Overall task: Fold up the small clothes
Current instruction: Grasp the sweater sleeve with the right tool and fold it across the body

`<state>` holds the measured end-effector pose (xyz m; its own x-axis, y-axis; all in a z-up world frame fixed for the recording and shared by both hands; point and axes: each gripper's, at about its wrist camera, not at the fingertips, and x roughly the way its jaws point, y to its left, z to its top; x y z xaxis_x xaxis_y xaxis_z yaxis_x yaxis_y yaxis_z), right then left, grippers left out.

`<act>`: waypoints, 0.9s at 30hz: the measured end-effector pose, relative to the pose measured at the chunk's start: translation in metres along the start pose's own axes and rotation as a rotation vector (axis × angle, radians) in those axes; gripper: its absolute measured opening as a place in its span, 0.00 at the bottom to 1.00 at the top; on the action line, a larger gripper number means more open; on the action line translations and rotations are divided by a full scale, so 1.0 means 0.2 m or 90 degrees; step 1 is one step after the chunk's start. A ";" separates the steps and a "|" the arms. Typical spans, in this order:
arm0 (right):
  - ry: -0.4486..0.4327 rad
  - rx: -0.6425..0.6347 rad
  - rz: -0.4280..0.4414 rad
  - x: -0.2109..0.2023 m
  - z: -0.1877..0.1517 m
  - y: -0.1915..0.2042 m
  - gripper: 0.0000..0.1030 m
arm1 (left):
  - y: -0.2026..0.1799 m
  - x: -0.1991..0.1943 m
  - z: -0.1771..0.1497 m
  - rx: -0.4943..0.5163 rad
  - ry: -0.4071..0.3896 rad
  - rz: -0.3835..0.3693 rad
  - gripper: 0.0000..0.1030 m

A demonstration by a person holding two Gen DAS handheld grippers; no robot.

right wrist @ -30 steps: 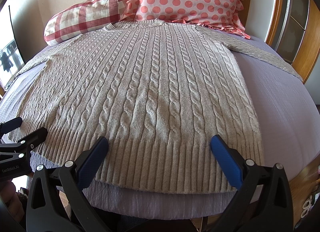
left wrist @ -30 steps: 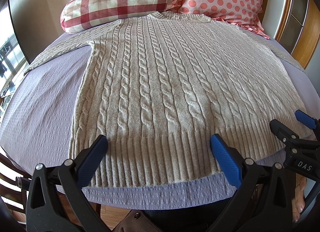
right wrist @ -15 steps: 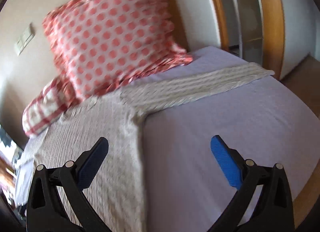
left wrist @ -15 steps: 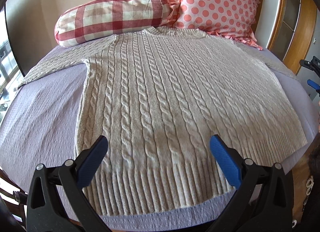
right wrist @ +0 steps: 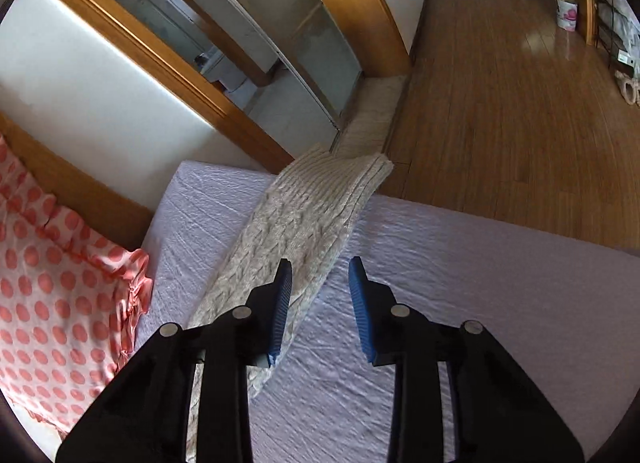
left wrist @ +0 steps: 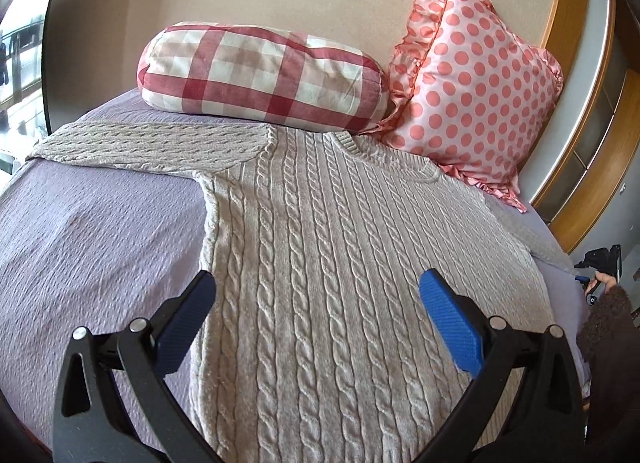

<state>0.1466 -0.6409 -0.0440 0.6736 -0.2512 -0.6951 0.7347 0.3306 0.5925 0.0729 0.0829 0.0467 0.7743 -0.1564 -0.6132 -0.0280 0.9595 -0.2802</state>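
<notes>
One cable-knit sweater [left wrist: 320, 263] lay flat, front up, on the lavender bedspread [left wrist: 92, 239] of the bed, its neckline toward two pillows at the head: a red-checked bolster [left wrist: 260, 75] on the left and a pink polka-dot cushion [left wrist: 472, 91] on the right. One sleeve [left wrist: 144, 143] stretched out to the left just below the bolster. The left tool [left wrist: 316, 319] hovered over the sweater's body with its two blue pads wide apart, holding nothing. In the right wrist view, the other sleeve [right wrist: 308, 219] ran across the bedspread [right wrist: 480, 283] to the bed's edge, its cuff hanging over toward the wooden floor [right wrist: 500, 83]. The right tool [right wrist: 320, 303] was partly open, its left pad [right wrist: 280, 303] over the sleeve and its right pad [right wrist: 360, 303] over bare bedspread, gripping nothing.
</notes>
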 end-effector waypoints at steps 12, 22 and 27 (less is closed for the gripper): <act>-0.103 -0.173 0.179 -0.43 -0.17 0.43 0.07 | 0.22 -0.01 0.07 -0.053 0.003 -0.042 0.98; 0.098 -0.483 0.550 -0.92 -1.38 1.48 0.07 | 0.53 -0.11 0.17 -0.124 -0.041 0.053 0.98; 0.305 -0.627 0.473 -0.74 -1.97 1.62 0.13 | 0.81 -0.12 0.26 -0.212 -0.027 0.096 0.98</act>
<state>0.2527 -0.1391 0.0903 0.6433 0.5520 -0.5305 -0.2970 0.8186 0.4917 0.0829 0.2539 0.0549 0.7710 -0.0022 -0.6368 -0.3428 0.8414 -0.4179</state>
